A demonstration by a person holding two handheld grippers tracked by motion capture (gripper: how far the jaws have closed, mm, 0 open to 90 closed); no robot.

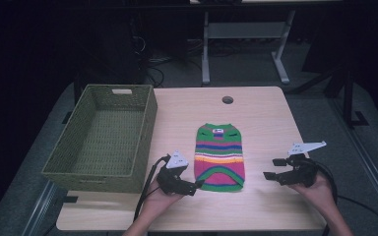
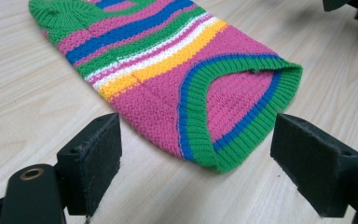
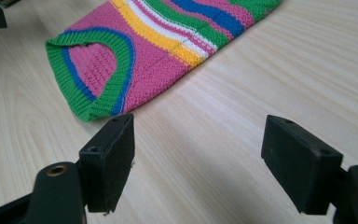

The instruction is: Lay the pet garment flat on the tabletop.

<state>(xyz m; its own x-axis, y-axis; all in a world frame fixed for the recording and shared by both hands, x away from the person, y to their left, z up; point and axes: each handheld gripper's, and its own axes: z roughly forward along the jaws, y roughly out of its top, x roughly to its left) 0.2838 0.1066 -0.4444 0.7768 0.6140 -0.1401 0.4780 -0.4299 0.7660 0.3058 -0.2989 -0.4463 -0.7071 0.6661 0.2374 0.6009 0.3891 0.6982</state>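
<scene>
A small striped knitted sweater (image 1: 220, 156) lies flat in the middle of the wooden table (image 1: 266, 118), pink with green, blue, yellow and white bands, its green hem toward me. My left gripper (image 1: 197, 185) sits at the hem's near left corner, open, nothing between its jaws; the left gripper view shows the hem (image 2: 223, 140) just ahead of the gripper (image 2: 196, 161). My right gripper (image 1: 272, 168) hovers open a short way right of the sweater; in the right gripper view the hem corner (image 3: 93, 105) lies ahead and left of the gripper (image 3: 198, 161).
An empty green woven basket (image 1: 142, 142) stands at the table's left, overhanging the edge. A round cable hole (image 1: 227, 100) is near the far edge. Another table's legs (image 1: 205, 49) stand on the floor behind.
</scene>
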